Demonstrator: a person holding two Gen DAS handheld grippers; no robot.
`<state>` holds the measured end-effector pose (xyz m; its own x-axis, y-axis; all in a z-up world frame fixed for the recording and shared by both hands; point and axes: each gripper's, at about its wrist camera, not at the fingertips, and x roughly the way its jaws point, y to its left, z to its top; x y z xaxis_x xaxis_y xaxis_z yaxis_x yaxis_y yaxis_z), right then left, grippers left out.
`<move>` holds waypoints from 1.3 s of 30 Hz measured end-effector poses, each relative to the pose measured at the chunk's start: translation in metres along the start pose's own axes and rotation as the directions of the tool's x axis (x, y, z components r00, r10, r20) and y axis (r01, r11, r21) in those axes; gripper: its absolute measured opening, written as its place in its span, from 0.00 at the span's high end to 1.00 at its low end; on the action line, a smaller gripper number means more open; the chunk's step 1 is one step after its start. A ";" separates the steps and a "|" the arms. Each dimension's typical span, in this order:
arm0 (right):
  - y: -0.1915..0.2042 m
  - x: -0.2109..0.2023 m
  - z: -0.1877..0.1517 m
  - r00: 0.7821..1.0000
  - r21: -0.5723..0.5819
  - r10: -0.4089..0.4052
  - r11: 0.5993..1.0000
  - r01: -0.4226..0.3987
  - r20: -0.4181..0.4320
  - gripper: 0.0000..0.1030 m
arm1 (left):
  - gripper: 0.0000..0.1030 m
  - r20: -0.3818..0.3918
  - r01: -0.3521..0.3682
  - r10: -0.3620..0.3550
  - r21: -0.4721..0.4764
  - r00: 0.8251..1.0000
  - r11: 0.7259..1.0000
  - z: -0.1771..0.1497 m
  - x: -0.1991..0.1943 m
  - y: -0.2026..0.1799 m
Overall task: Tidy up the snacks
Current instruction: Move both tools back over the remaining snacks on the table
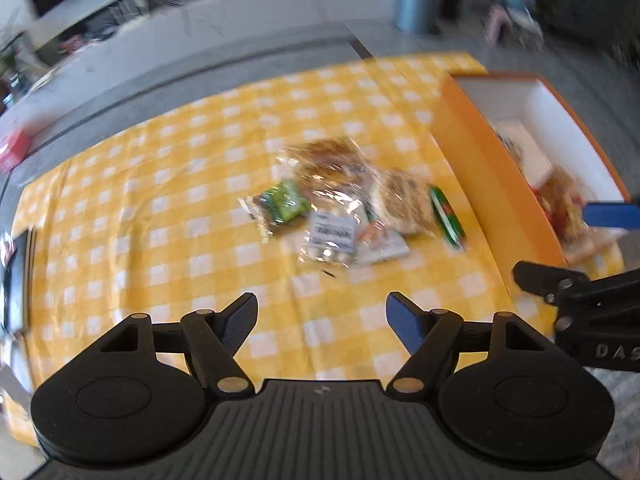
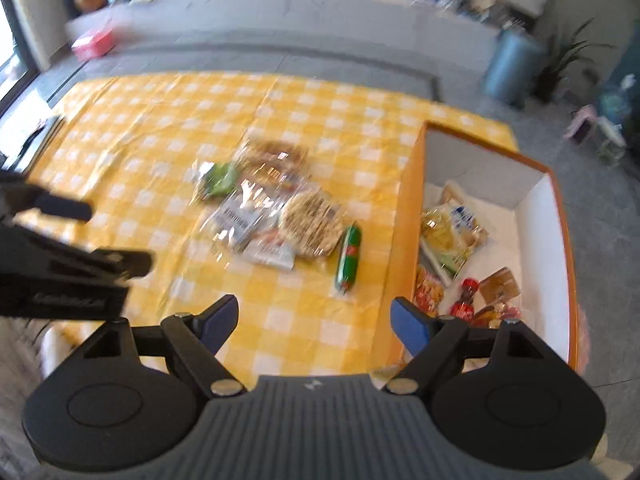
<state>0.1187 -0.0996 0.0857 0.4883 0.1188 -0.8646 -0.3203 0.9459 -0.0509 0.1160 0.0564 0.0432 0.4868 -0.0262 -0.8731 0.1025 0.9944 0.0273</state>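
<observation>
Fingers spread on both grippers, nothing between them. Left gripper [image 1: 322, 320]: blue pads apart, above the yellow checked cloth [image 1: 160, 208], clear of every packet. Right gripper [image 2: 314, 320]: likewise wide, pads [image 2: 408, 326] touching nothing.

Ahead of both finger pairs, well apart from the tips: snack pile [image 2: 272, 208] in mid-cloth. Green packet [image 2: 218, 178] at the far left of it, clear labelled bag [image 2: 236, 220] nearer, round rice cakes [image 2: 312, 222] to the right, green sausage [image 2: 348, 258] at the right edge, alone on the cloth.

Right of the right fingers, just beside the pad: orange box [image 2: 404, 208], white inside, already holding packets and a red-capped bottle [image 2: 466, 298]. Contents blurred in the left view.
</observation>
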 end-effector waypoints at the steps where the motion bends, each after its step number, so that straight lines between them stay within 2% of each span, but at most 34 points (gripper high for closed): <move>1: 0.004 0.000 -0.005 0.999 0.013 -0.013 1.000 0.012 0.051 0.21 | 0.16 0.024 0.007 -0.006 -0.048 1.000 0.999 -0.007 0.003 0.007; 3: 0.009 0.002 -0.016 0.990 0.046 -0.007 0.999 0.001 0.138 0.21 | 0.16 0.057 0.017 -0.011 -0.103 0.998 0.995 -0.019 0.012 0.015; 6: 0.016 0.015 -0.028 0.978 0.096 0.003 0.995 -0.024 0.209 0.20 | 0.16 0.127 0.014 0.007 -0.162 0.992 0.987 -0.033 0.025 0.019; 8: 0.021 0.026 -0.034 0.965 0.122 -0.024 0.992 -0.008 0.262 0.20 | 0.18 0.160 0.006 0.031 -0.225 0.987 0.974 -0.042 0.033 0.022; 12: 0.020 0.041 -0.042 0.927 0.180 -0.107 0.983 0.043 0.360 0.20 | 0.19 0.242 -0.017 0.076 -0.237 0.967 0.971 -0.050 0.045 0.020; 15: 0.016 0.058 -0.043 0.911 0.188 -0.152 0.979 0.084 0.385 0.21 | 0.19 0.271 0.007 0.050 -0.205 0.961 0.979 -0.047 0.056 0.019; 17: 0.012 0.069 -0.044 0.908 0.196 -0.169 0.976 0.099 0.383 0.22 | 0.19 0.292 0.022 0.025 -0.159 0.956 0.987 -0.047 0.063 0.015; 21: 0.001 0.083 -0.046 0.910 0.190 -0.147 0.979 0.077 0.388 0.22 | 0.19 0.333 -0.027 0.040 -0.045 0.942 0.999 -0.047 0.079 -0.001; 23: -0.004 0.087 -0.048 0.907 0.198 -0.155 0.977 0.081 0.392 0.22 | 0.19 0.317 -0.026 0.028 -0.011 0.948 1.000 -0.042 0.091 -0.006; 28: -0.015 0.082 -0.058 0.890 0.260 -0.103 0.965 -0.018 0.443 0.22 | 0.16 0.241 0.047 -0.030 -0.064 0.970 0.997 -0.024 0.121 -0.001; 30: -0.013 0.083 -0.062 0.883 0.249 -0.107 0.968 -0.011 0.457 0.22 | 0.15 0.211 0.030 -0.023 -0.030 0.977 0.999 -0.016 0.131 -0.004; 34: -0.012 0.091 -0.070 0.886 0.245 -0.117 0.970 0.005 0.448 0.22 | 0.14 0.153 0.039 -0.038 -0.006 0.988 0.999 -0.006 0.149 -0.008; 37: -0.012 0.090 -0.076 0.879 0.261 -0.133 0.965 0.011 0.457 0.22 | 0.12 0.160 -0.015 0.014 0.004 0.987 1.000 -0.003 0.159 -0.013; 39: -0.013 0.088 -0.077 0.874 0.258 -0.127 0.966 0.002 0.470 0.22 | 0.09 0.149 0.003 -0.002 -0.005 0.989 1.000 -0.002 0.165 -0.013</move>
<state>0.1031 -0.1243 -0.0284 0.8486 0.1251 -0.5141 -0.0990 0.9920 0.0779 0.1927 0.0399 -0.1021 0.6101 -0.0434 -0.7912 0.0995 0.9948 0.0221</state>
